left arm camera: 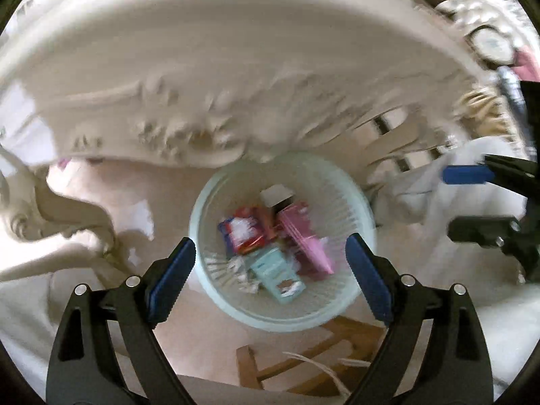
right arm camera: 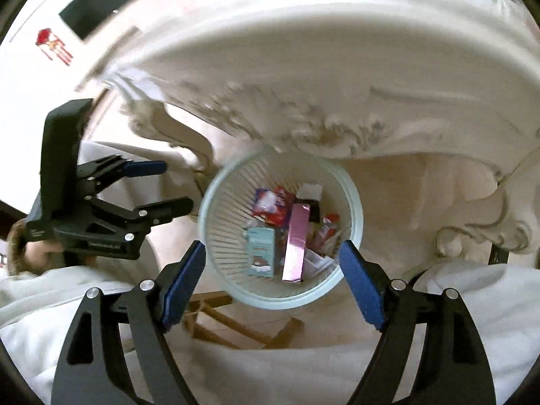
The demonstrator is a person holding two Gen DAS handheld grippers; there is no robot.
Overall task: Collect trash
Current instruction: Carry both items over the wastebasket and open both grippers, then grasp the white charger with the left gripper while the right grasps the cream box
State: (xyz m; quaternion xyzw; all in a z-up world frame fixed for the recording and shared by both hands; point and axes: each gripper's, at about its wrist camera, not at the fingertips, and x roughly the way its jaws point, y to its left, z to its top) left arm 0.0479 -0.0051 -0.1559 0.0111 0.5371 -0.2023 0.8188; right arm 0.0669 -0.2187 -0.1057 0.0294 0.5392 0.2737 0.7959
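Note:
A pale round slatted waste basket (left arm camera: pixel 341 298) stands on the floor below the table edge; it also shows in the right wrist view (right arm camera: pixel 216 263). Inside lie a pink box (left arm camera: pixel 305 243) (right arm camera: pixel 296 246), a teal box (left arm camera: pixel 278 275) (right arm camera: pixel 260 251), a red and blue packet (left arm camera: pixel 241 233) (right arm camera: pixel 271 204) and crumpled paper. My left gripper (left arm camera: pixel 271 256) hangs open and empty above the basket; it also shows in the right wrist view (right arm camera: pixel 165 185). My right gripper (right arm camera: pixel 271 266) is open and empty above it too, and shows in the left wrist view (left arm camera: pixel 469 199).
An ornate cream carved table (left arm camera: pixel 219 77) (right arm camera: pixel 337 77) overhangs the basket's far side, with a curved leg (left arm camera: pixel 57 212) at left. A wooden frame (left arm camera: pixel 303 364) (right arm camera: pixel 236 324) lies on the floor near the basket. White cloth (right arm camera: pixel 472 303) lies at the sides.

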